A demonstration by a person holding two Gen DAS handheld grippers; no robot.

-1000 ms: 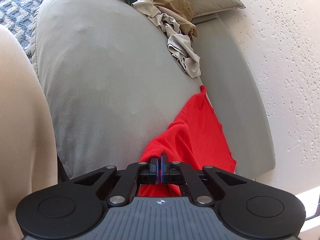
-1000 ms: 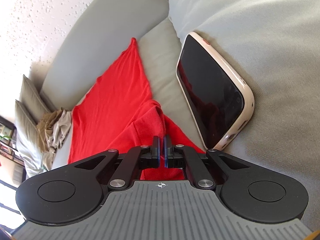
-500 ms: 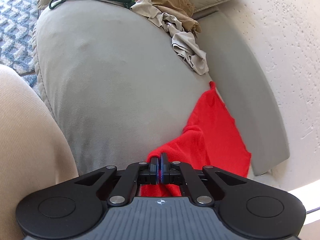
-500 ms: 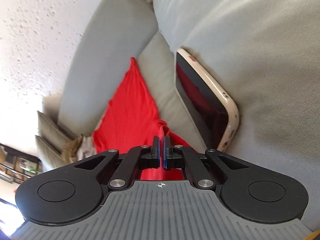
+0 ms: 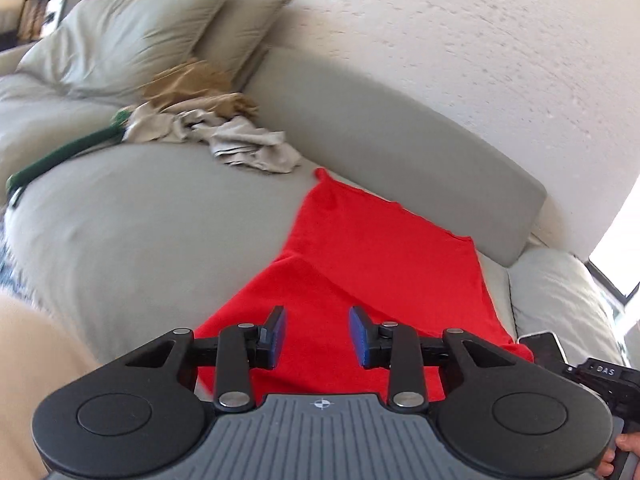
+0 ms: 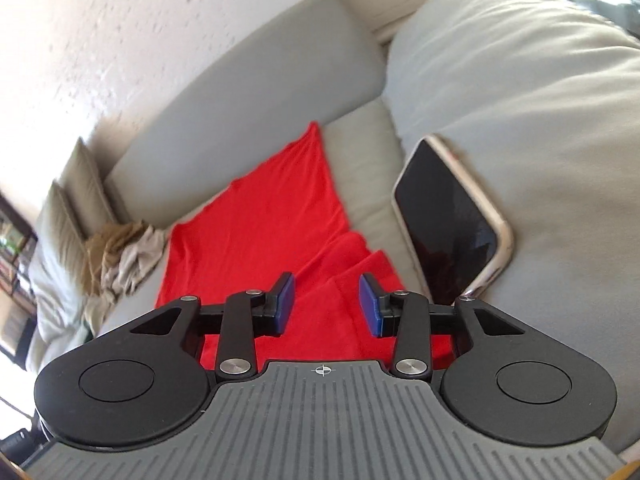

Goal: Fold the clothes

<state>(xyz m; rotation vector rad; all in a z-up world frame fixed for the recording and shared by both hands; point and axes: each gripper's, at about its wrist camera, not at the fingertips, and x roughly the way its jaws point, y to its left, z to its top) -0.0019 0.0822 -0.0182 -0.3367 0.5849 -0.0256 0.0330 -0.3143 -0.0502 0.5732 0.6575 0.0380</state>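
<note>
Red garment [image 5: 384,264] lies spread flat on the grey sofa seat [image 5: 140,240], its far corner reaching toward the backrest [image 5: 380,128] at 12 o'clock. In the left wrist view, the left hand-held gripper [image 5: 317,334] hangs above the near edge of the garment. Its jaws have just been opening and now stand partly apart; the red cloth shows in the gap but lies below the blue pads [image 5: 280,330], which do not press on it. In the right wrist view, the right hand-held gripper [image 6: 326,306] is likewise over the near, folded-over edge of the garment [image 6: 260,216]. Its jaws have also just been opening, and nothing is clamped between them. A smartphone [image 6: 452,220] rests against the seat cushion at 2 o'clock from the right hand-held gripper, just beside the garment. A pile of crumpled beige clothes [image 5: 224,136] lies at 11 o'clock, apart from the garment, before two pillows [image 5: 132,36].
</note>
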